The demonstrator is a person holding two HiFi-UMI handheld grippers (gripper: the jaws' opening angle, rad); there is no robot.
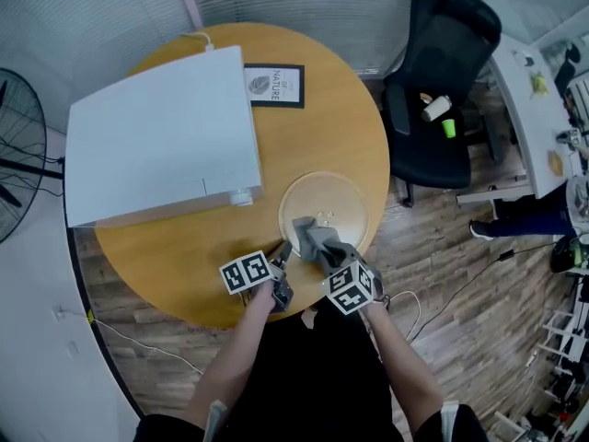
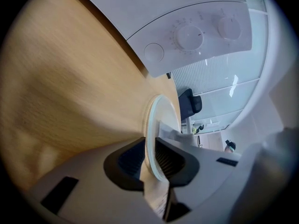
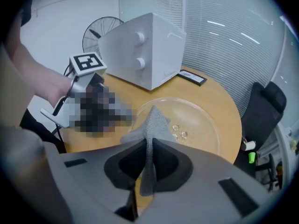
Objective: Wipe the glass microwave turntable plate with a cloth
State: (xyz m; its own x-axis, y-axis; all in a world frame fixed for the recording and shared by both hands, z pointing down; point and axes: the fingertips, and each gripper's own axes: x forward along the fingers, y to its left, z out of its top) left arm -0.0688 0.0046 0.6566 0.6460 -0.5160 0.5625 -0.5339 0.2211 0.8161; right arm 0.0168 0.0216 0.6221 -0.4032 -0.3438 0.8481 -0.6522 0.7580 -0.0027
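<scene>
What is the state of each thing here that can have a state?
Plate: flat on the table, few drops on it.
Cloth: pinched, bunched over the plate.
Left gripper: shut on the plate's rim.
Right gripper: shut on the cloth.
Microwave: door closed.

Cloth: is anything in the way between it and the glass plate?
No, nothing visible is in the way. The cloth, pinched in the right tongs, is right over the glass plate, at its near edge. Only a few water drops lie on it.
</scene>
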